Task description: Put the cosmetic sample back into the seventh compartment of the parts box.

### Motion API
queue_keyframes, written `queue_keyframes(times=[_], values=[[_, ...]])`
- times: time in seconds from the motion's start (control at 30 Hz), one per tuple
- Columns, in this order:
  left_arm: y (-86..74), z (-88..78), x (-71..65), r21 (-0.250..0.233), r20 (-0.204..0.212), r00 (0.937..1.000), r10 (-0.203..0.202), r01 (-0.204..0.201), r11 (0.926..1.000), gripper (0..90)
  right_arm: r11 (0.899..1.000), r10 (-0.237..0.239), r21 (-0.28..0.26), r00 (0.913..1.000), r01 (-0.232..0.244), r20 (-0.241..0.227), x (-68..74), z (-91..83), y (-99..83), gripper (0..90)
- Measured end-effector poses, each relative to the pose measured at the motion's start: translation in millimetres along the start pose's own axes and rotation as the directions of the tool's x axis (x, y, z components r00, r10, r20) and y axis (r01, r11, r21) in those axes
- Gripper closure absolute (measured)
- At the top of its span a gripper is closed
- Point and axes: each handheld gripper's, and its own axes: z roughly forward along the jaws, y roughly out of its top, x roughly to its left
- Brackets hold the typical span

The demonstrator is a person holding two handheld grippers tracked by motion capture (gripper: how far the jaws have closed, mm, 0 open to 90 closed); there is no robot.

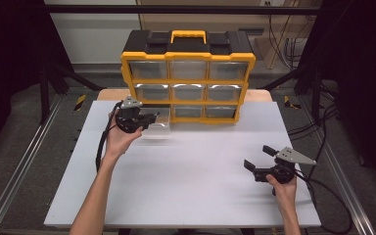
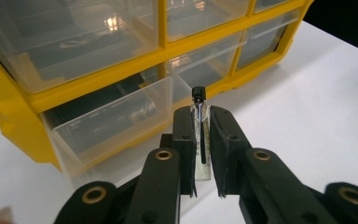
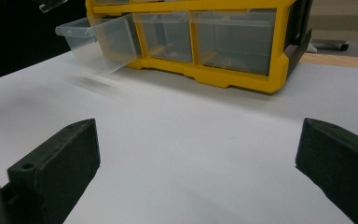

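While my forearms come up from the bottom edge of the high view, my right hand (image 1: 285, 188) rests low at the lower right of the white table (image 1: 186, 186), wrist straight, with my right gripper (image 1: 259, 159) pointing toward the left of the frame and its jaws spread wide with nothing between them; in the right gripper view those two black jaws stand at the lower corners with bare table between. Farther up and to the left, my left forearm slants toward the centre-left of the high view, and my left hand (image 1: 120, 139) curls under my left gripper (image 1: 152, 118), palm toward me, aiming it to the right. In the left gripper view my fingers (image 2: 185, 149) pinch a small clear vial (image 2: 200, 135) with a black cap, held upright in the middle of the frame, the cap standing clear above the pads. Just beyond it, the bottom-left clear drawer (image 2: 107, 126) sits pulled out of the yellow organizer (image 1: 188, 81), which stands at the far edge of the table, upper centre of the high view.
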Motion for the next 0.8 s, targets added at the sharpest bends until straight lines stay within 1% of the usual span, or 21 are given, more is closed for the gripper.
queue_keyframes(times=[0.2, 0.37, 0.63, 0.8], values=[[3.1, 3.2, 6.6, 0.012, -0.017, 0.9999, -0.002, 0.002, 0.9999, 80.2, 1.0, 0.001, 0.002, 1.0, -0.001, -0.001, 0.1, 0.2, -0.1, 0.4], [5.1, 6.7, 10.8, 0.014, -0.023, 0.9997, -0.003, 0.003, 0.9999, 80.2, 1.0, 0.0, 0.0, 1.0, 0.0, 0.0, 0.0, 0.0, -0.1, 0.4], [3.3, 15.1, 19.6, 0.026, -0.04, 0.9991, -0.016, 0.017, 0.9995, 80.1, 1.0, 0.0, -0.001, 1.0, 0.0, 0.0, -0.1, 0.0, -0.1, 0.4], [2.0, 18.5, 23.8, 0.025, -0.054, 0.9984, -0.018, 0.02, 0.9995, 80.2, 1.0, 0.003, 0.001, 1.0, -0.003, -0.002, 0.2, 0.3, -0.2, 0.4]])
